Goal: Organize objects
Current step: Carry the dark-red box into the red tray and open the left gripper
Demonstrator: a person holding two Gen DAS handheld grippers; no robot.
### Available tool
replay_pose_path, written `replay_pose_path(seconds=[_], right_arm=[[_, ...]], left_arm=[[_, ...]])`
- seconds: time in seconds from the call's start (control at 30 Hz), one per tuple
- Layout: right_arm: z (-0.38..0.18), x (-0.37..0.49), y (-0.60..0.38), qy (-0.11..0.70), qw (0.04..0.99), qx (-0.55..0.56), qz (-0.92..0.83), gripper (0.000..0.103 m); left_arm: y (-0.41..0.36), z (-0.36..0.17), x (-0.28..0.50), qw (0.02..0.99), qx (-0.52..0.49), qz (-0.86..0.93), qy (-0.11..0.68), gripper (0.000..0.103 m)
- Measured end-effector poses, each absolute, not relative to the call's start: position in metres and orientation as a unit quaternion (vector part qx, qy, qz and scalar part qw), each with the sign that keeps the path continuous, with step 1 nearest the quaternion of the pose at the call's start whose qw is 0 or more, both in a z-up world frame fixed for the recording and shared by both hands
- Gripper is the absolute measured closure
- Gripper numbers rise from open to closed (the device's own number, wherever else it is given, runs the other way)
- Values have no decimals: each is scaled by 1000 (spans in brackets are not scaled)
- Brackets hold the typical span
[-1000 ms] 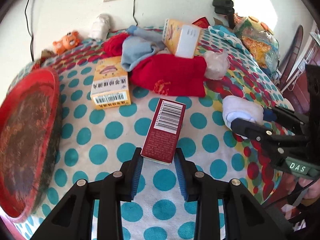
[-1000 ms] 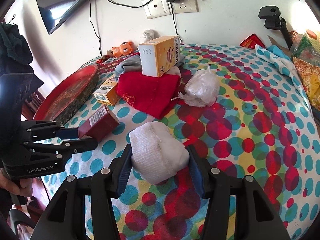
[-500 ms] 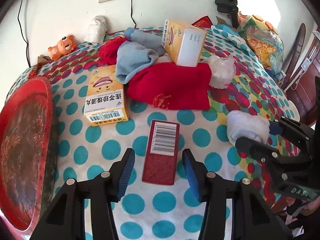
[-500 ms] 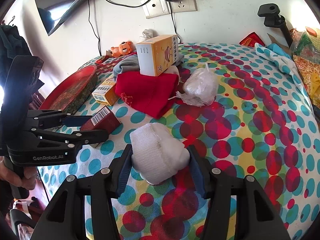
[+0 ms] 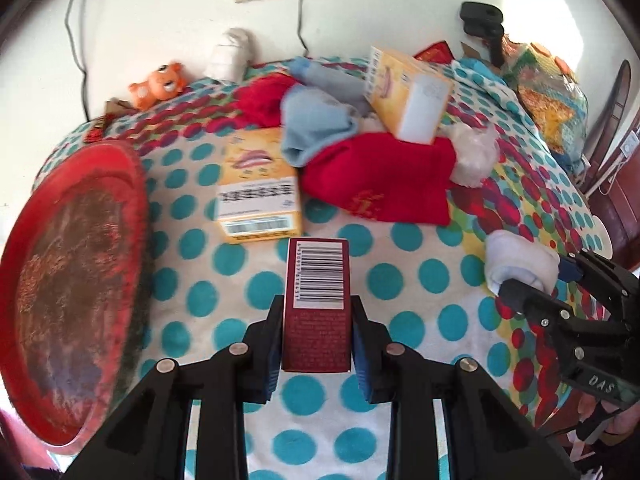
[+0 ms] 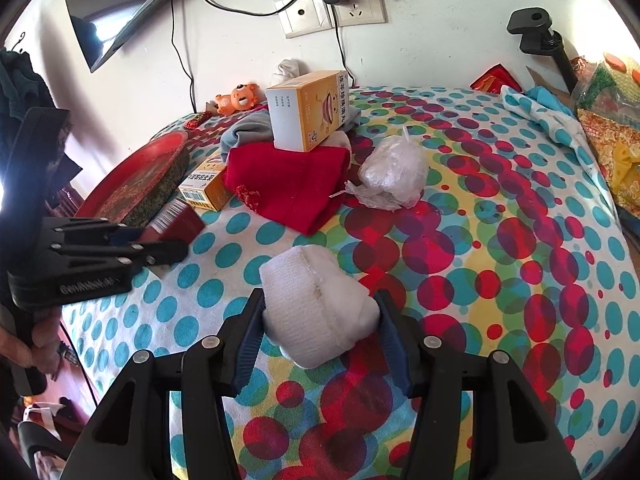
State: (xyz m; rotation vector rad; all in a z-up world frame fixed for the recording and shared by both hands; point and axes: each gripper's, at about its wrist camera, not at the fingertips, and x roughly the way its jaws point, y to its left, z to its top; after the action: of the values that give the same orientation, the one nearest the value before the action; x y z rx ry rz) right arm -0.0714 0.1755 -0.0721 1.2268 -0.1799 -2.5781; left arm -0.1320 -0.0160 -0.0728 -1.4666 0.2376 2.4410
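Left gripper clamps a dark red barcoded box, raised above the polka-dot tablecloth. Right gripper clamps a rolled white sock over the same cloth.

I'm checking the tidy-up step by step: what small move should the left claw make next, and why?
Probably lift the dark red box slightly and carry it toward the red tray. The left claw is shut on the box's near end, and the tray lies just left of it. The right claw already grips the white sock roll.
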Motion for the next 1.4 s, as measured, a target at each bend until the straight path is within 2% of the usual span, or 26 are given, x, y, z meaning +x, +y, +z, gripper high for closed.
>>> replay_pose_path(seconds=[0.43, 0.73, 1.03, 1.4], right_arm=[[-72, -75, 181, -75, 132, 428, -891, 51], [-70, -72, 173, -43, 120, 426, -896, 51], [-69, -75, 176, -75, 126, 431, -890, 51], [-70, -80, 159, -51, 130, 435, -889, 51]], left_arm=[[-94, -38, -136, 67, -486, 869, 63, 73], [-171, -24, -150, -5, -489, 870, 57, 73], [-262, -42, -164, -87, -509, 856, -7, 73], [-326, -65, -172, -147, -520, 840, -42, 73]])
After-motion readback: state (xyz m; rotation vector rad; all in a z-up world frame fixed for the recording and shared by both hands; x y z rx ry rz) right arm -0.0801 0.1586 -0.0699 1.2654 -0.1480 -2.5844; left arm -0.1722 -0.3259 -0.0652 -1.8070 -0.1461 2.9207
